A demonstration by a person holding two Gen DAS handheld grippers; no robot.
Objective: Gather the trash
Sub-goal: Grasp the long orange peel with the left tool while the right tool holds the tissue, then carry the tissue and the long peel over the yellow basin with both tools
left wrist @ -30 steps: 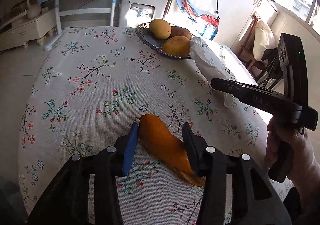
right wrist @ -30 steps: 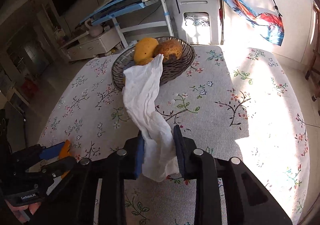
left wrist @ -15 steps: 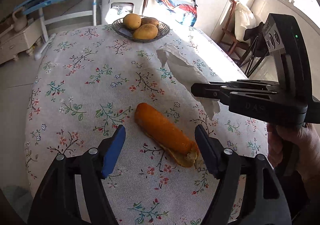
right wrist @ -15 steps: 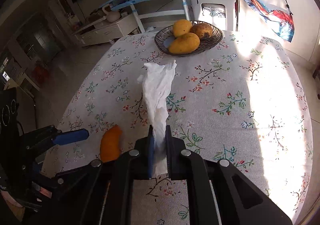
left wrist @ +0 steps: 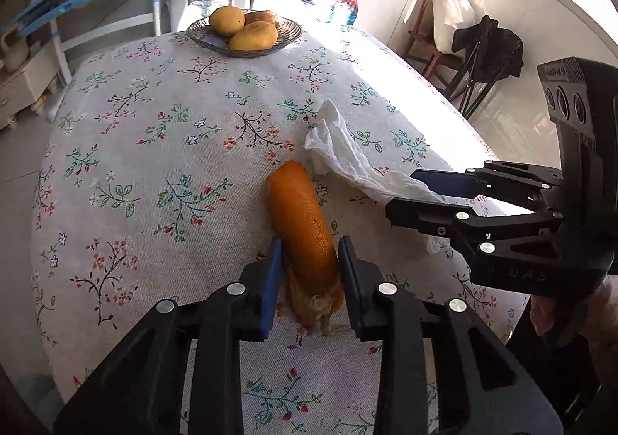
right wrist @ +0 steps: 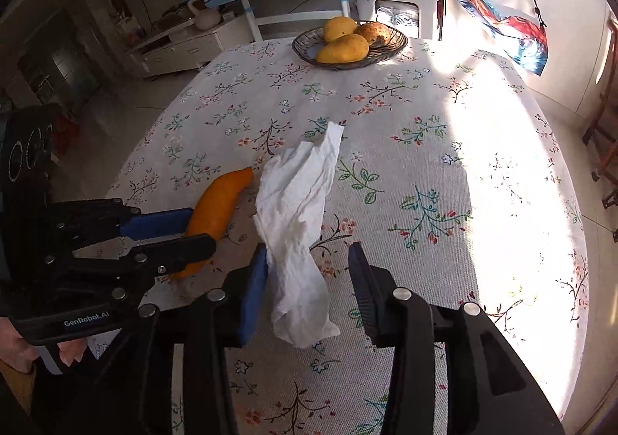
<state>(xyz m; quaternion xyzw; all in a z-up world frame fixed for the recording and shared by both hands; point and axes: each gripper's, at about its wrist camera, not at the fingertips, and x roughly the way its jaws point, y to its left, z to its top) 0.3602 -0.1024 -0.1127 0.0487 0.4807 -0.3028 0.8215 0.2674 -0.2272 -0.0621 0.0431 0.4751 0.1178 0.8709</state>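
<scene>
Floral tablecloth (left wrist: 162, 149); mango basket (left wrist: 287, 34) far behind peel (left wrist: 303, 226).

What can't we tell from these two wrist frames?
- Bin or trash container: in neither view.
- Near end of the orange peel: the left tongs cover its sides in the left wrist view, and they block it in the right wrist view.
- Tissue contact with the opening right tongs: it touches the blue pad, and the other pad stands clear.
- Fruit in the bowl: the back pieces overlap.
</scene>
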